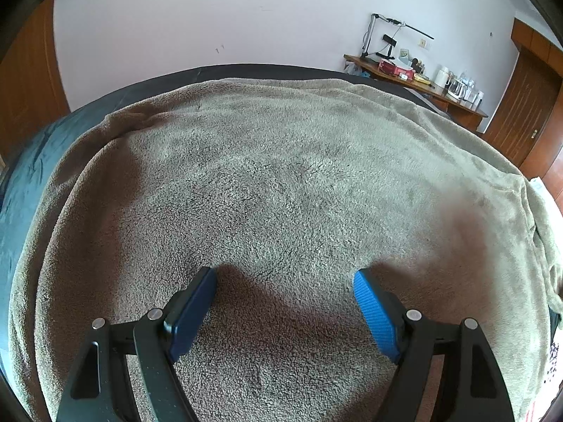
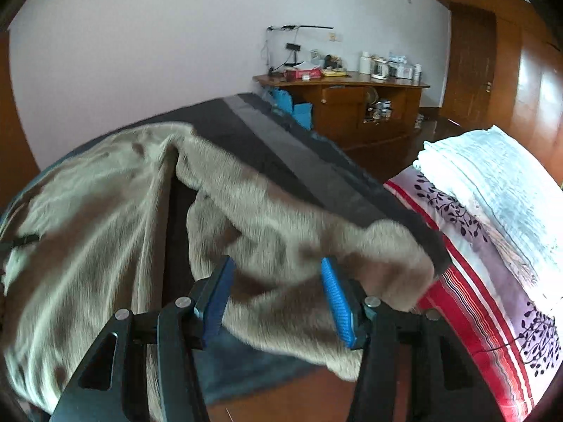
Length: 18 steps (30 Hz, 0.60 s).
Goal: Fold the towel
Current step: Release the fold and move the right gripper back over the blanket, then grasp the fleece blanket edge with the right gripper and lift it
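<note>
Right claw (image 2: 276,292) is spread wide with a bunched fold of the towel (image 2: 281,246) lying between its pads, not pinched. Left claw (image 1: 285,302) is spread too, hovering over the flat towel (image 1: 281,176) on the bed (image 1: 28,183). The right is nearer the loose edge, so it likely leads.

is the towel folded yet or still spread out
Mostly spread: the towel lies flat across the bed, with one bunched corner.
</note>
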Tool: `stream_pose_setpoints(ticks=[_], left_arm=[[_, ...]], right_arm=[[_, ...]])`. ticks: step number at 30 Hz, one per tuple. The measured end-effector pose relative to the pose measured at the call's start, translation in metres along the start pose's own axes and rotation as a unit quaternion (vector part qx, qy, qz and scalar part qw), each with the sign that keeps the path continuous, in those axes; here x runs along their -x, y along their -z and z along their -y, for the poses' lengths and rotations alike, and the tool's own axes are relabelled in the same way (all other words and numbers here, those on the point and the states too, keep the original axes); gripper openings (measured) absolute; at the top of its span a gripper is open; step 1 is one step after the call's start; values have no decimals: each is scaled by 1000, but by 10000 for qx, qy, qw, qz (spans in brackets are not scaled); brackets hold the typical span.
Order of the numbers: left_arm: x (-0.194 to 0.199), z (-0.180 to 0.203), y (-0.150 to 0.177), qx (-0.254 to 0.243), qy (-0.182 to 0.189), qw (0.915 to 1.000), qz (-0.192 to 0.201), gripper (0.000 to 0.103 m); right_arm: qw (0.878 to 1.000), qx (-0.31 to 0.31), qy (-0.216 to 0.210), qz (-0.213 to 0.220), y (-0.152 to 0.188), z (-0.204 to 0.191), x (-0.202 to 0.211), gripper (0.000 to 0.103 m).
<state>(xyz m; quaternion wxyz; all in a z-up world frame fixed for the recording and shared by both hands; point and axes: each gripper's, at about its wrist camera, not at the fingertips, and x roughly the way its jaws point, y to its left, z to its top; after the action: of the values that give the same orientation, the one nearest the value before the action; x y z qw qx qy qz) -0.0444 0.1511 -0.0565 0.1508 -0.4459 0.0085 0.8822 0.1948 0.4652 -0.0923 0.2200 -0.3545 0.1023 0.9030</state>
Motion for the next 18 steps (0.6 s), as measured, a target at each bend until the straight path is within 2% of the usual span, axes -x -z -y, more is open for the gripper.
stream_pose_setpoints(ticks=[2, 9, 16, 17, 18], left_arm=[[0, -1, 0, 10, 12, 10000, 3, 82], [0, -2, -1, 54, 58, 10000, 16, 82], [1, -1, 0, 57, 52, 10000, 18, 82], [1, 0, 0, 58, 51, 10000, 18, 82], [1, 0, 0, 57, 50, 10000, 18, 82]], right_arm=[[9996, 216, -146, -83, 8, -4, 2, 56], [9962, 817, -60, -306, 25, -16, -4, 56], [9942, 870, 438, -451, 25, -8, -15, 56], [9940, 859, 505, -442, 24, -8, -16, 54], [9939, 838, 582, -428, 22, -6, -17, 43]])
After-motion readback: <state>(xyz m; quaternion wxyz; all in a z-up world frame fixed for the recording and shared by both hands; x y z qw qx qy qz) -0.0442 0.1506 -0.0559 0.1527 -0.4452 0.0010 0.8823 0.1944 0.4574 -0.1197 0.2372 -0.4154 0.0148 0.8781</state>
